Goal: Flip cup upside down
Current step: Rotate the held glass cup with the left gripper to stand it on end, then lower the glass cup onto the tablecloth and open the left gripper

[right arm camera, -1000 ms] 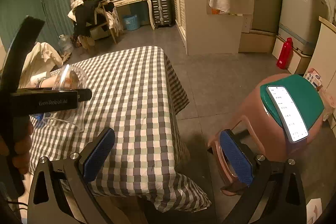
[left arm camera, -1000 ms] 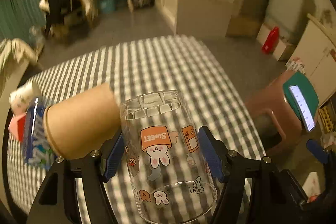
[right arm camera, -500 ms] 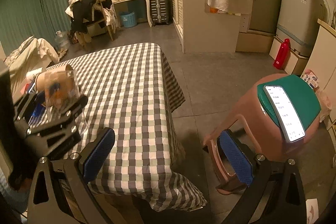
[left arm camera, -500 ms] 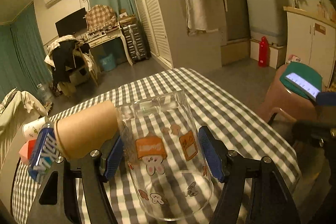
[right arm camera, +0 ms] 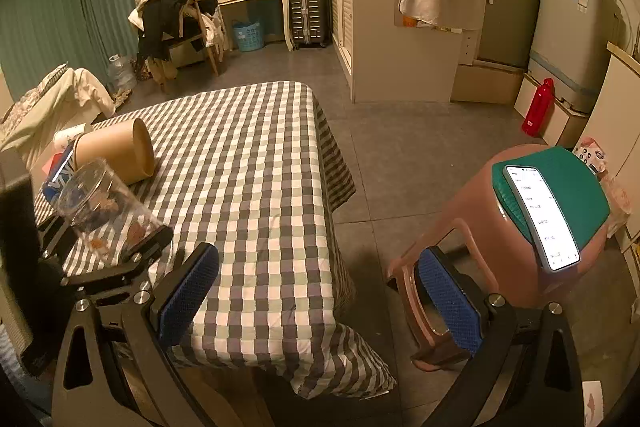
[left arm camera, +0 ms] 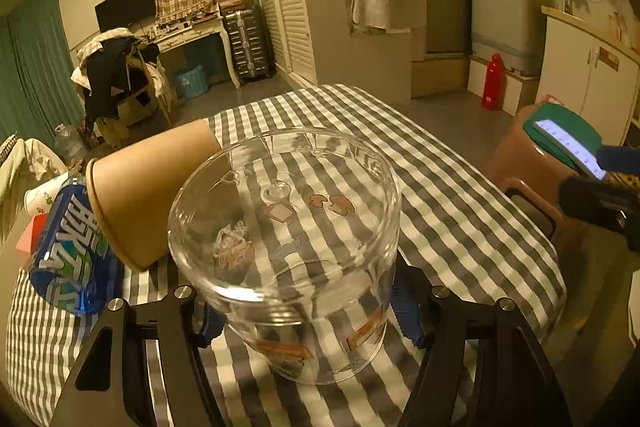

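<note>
A clear glass cup with cartoon prints is held in my left gripper, whose blue pads press on its lower sides. Its thick base points up and toward the camera, and its mouth points down at the checked tablecloth. In the right wrist view the cup is tilted in the left gripper above the table's near left part. My right gripper is open and empty, off the table's front right corner.
A brown paper cup lies on its side just left of the glass, with a blue packet beside it. A pink stool with a green cushion and a phone stands to the right of the table.
My left gripper has turned the glass cup so that its base now faces the camera and it stands steeper. The right gripper has stayed open and drifted slightly.
</note>
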